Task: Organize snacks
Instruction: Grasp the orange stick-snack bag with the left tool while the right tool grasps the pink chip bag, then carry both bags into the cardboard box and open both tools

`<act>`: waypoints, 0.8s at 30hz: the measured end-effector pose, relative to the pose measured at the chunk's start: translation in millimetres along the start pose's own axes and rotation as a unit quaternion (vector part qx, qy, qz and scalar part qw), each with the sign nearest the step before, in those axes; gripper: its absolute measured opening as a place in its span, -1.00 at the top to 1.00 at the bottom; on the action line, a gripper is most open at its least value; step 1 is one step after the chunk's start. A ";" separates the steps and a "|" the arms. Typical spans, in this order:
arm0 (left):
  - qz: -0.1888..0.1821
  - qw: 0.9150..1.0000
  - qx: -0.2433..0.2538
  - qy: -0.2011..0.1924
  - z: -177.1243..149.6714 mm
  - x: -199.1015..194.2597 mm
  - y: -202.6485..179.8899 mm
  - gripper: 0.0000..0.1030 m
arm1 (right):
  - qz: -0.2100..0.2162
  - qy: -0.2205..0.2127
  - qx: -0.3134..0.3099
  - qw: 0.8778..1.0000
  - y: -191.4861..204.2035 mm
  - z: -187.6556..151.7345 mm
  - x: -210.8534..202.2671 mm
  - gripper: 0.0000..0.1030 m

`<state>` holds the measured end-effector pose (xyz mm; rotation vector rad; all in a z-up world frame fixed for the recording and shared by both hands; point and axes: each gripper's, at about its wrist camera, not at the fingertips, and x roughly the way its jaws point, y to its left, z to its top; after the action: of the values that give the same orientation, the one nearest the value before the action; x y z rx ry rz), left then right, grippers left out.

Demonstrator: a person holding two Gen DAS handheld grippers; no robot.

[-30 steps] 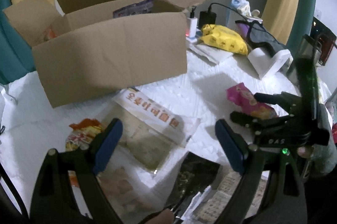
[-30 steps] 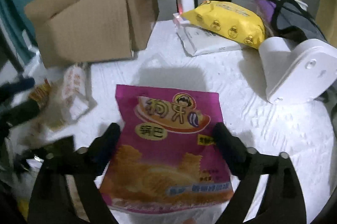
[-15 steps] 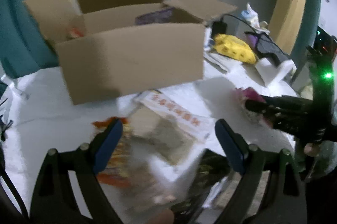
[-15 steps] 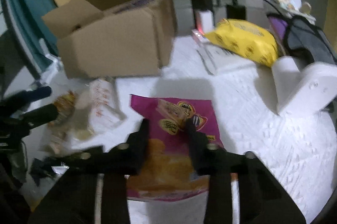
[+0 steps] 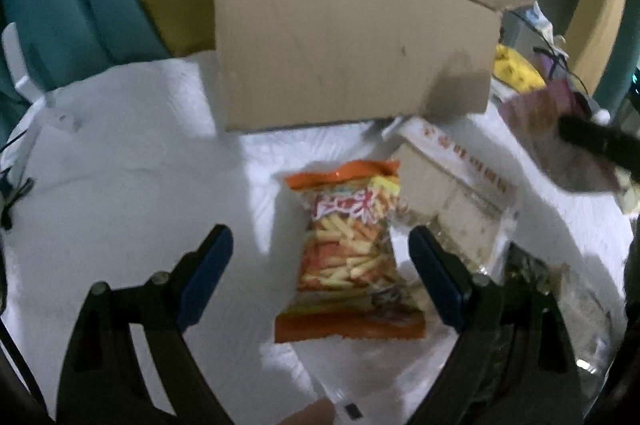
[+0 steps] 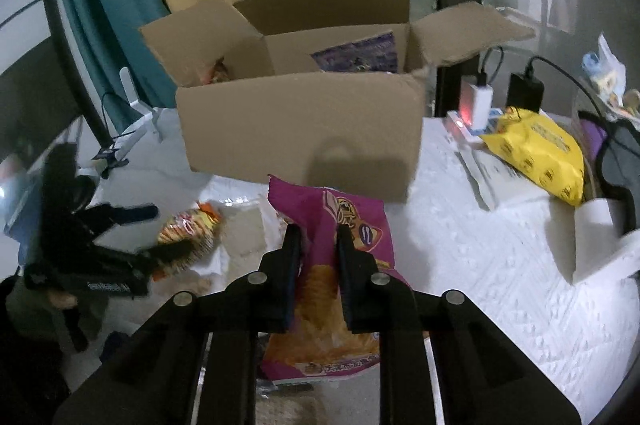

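Pinching the magenta chip bag [image 6: 352, 225] between narrow jaws, your right gripper [image 6: 316, 237] has just been closing and now has the bag crumpled between its pads, lifted off the white cloth [image 6: 500, 265]. The bag hangs in front of the open cardboard box [image 6: 300, 129], below its near wall. In the left wrist view the same bag [image 5: 536, 121] shows blurred at the right edge, with one black right-gripper finger across it.

Your left gripper [image 5: 320, 245] has its jaws spread wide, holding nothing. Its blue pads sit either side of the orange snack bag [image 5: 348, 253], which lies flat on the cloth [image 5: 120, 165]; you can't tell whether the pads touch anything. From the right wrist view the left gripper [image 6: 164, 229] is down at the left, one finger across that orange bag [image 6: 188, 229].

Just right of the orange bag lies a clear packet with red lettering [image 5: 460, 181], its top end near the box's [image 5: 352, 53] bottom right corner. Inside the box a purple packet [image 6: 360, 55] stands against the far wall, and something orange-red sits in its left corner.

Further right on the cloth: a yellow pack [image 6: 536, 149] on a white flat parcel, a white charger [image 6: 476, 101] and a black charger [image 6: 526, 91] behind it, a white stand [image 6: 600, 237] at the edge.
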<state>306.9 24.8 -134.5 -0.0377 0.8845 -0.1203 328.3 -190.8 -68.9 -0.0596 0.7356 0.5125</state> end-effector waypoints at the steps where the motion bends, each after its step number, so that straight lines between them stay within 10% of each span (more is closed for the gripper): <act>1: -0.004 1.000 0.003 0.001 -0.6 2.9 0.7 -0.74 | -0.001 -0.001 -0.003 1.000 3.7 2.9 0.7 0.63; 6: -0.041 0.999 -0.001 0.020 -2.9 14.4 8.0 -0.13 | -0.002 -0.003 -0.015 1.000 16.9 12.5 2.5 0.63; 24: -0.034 0.989 0.041 -0.141 60.5 -93.4 -8.4 -0.09 | 0.033 -0.070 -0.055 0.995 47.0 78.1 -14.2 0.63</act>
<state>294.4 26.7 -23.6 -0.0069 0.5955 -0.2102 346.4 -137.9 4.5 -0.1017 0.5740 0.6144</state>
